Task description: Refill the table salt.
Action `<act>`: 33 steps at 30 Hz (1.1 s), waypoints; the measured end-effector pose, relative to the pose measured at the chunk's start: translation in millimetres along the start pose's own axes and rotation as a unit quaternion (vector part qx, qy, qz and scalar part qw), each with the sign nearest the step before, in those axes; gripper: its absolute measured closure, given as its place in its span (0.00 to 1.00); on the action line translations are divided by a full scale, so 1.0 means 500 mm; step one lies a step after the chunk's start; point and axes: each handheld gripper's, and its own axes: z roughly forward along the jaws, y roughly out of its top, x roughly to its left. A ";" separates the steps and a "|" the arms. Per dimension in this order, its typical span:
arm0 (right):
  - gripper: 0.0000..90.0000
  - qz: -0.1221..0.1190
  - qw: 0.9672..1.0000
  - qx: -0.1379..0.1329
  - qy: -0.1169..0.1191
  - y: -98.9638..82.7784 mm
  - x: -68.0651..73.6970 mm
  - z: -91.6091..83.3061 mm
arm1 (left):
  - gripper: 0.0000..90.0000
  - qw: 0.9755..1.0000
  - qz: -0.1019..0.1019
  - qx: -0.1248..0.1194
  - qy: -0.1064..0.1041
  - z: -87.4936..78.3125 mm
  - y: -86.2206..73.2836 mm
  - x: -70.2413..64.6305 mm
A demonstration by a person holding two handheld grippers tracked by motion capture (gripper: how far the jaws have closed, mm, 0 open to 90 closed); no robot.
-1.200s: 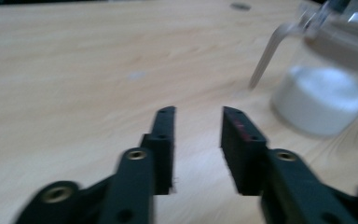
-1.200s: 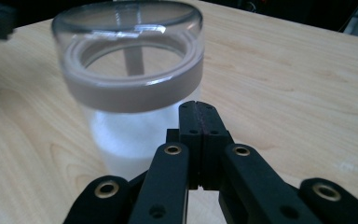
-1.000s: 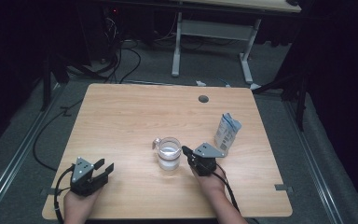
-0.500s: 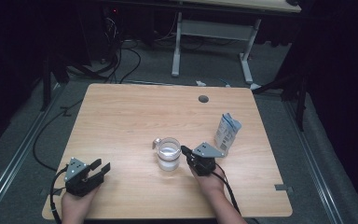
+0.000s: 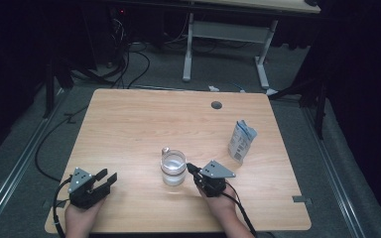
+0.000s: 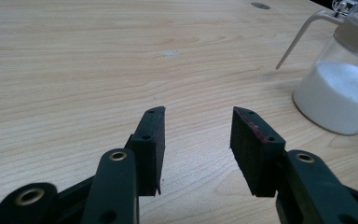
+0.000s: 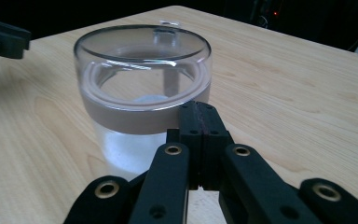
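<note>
A clear glass jar [image 5: 172, 167] with a lid and white powder in its bottom stands at the middle front of the wooden table [image 5: 144, 119]. My right gripper [image 5: 192, 168] is shut with nothing in it. Its tips [image 7: 198, 112] sit right at the brownish lid band of the jar [image 7: 142, 88], and I cannot tell whether they touch. My left gripper [image 5: 104, 178] rests near the front left corner, open, with bare wood between its jaws [image 6: 198, 114]. In the left gripper view the jar [image 6: 340, 93] and its thin spout are off to the right.
A small blue-and-white carton [image 5: 241, 141] stands upright to the right of the jar. A round cable hole [image 5: 216, 105] lies near the table's far edge. Beyond the table are floor cables and another desk's legs [image 5: 188, 49].
My right gripper has shifted a little to the left, closer to the jar. The left gripper has stayed where it was.
</note>
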 end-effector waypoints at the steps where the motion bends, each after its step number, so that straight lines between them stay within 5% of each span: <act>1: 1.00 -0.001 1.000 -0.001 0.002 0.001 0.005 -0.001 | 0.62 1.000 -0.001 0.000 0.000 0.000 0.000 0.000; 18: 1.00 -0.016 0.999 -0.012 0.031 0.004 0.052 0.002 | 0.62 1.000 -0.003 0.000 -0.001 -0.001 -0.001 0.002; 33: 1.00 -0.019 0.999 -0.010 0.043 0.005 0.066 0.008 | 0.63 1.000 -0.001 0.001 -0.002 -0.001 -0.002 0.002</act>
